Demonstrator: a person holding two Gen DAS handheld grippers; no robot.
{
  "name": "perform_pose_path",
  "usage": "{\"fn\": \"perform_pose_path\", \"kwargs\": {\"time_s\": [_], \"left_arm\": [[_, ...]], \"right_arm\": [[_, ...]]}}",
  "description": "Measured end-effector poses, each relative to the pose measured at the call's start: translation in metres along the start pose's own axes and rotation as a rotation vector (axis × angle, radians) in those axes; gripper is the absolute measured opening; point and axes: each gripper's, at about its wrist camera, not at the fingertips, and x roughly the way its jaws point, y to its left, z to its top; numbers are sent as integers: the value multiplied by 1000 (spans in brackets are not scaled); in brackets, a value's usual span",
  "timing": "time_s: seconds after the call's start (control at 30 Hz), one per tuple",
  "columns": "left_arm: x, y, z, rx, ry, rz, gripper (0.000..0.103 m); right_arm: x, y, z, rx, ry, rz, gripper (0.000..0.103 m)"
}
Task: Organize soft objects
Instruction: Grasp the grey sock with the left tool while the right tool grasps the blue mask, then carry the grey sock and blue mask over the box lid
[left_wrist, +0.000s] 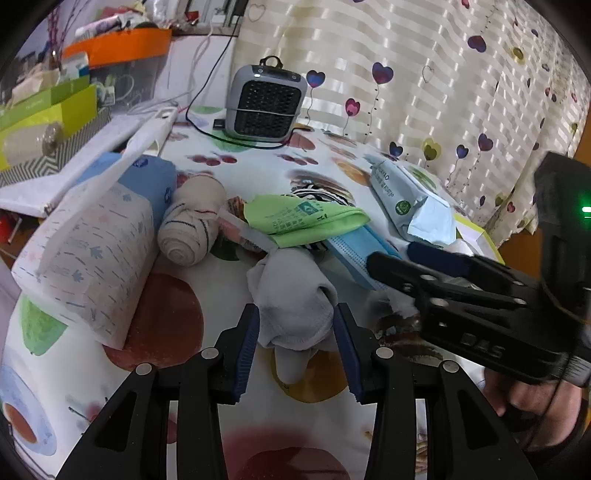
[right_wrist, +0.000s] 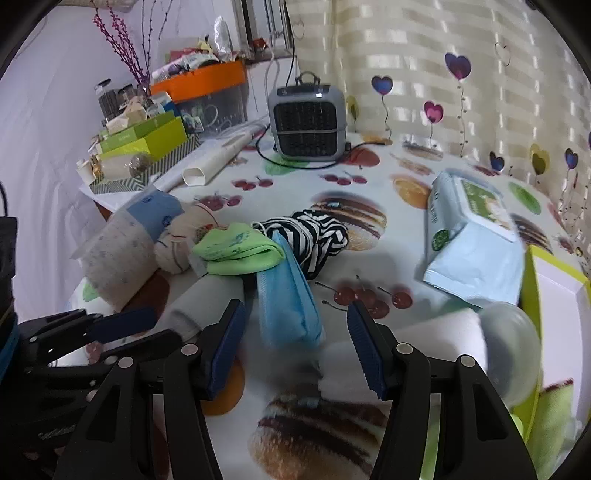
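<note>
Both my grippers stand spread over the soft pile: the left gripper (left_wrist: 295, 332) straddles the grey sock (left_wrist: 291, 295) at the near edge without pinching it, and the right gripper (right_wrist: 295, 343) frames the blue face mask (right_wrist: 288, 295) just right of it. I judge this the picking step; next I press the left pads onto the sock and lift it clear of the green cloth (left_wrist: 303, 218).

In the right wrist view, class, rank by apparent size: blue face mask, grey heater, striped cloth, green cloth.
1. Blue face mask, though nearness enlarges it.
2. Grey heater.
3. Striped cloth and green cloth look alike; unranked.
</note>
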Motion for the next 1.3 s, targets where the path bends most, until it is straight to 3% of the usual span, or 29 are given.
{"fn": "perform_pose_path", "kwargs": {"time_s": [0.17, 0.27, 0.6, 0.73, 0.83, 1.3], "left_arm": [[6, 3, 3, -14, 5, -16, 48], [7, 2, 4, -14, -4, -21, 54], [35, 1, 5, -35, 45, 9, 56], [38, 2, 4, -37, 46, 23, 39], [30, 1, 3, -30, 26, 31, 33], [-38, -27, -3, 15, -82, 9, 31]], "right_arm": [[19, -3, -1, -9, 41, 8, 26], [18, -4, -3, -10, 34, 15, 20], [1, -8, -11, 6, 14, 19, 17], [-10, -9, -12, 10, -3, 15, 17], [-21, -10, -13, 20, -26, 10, 17], [-82, -3, -21, 30, -125, -4, 17]]}}
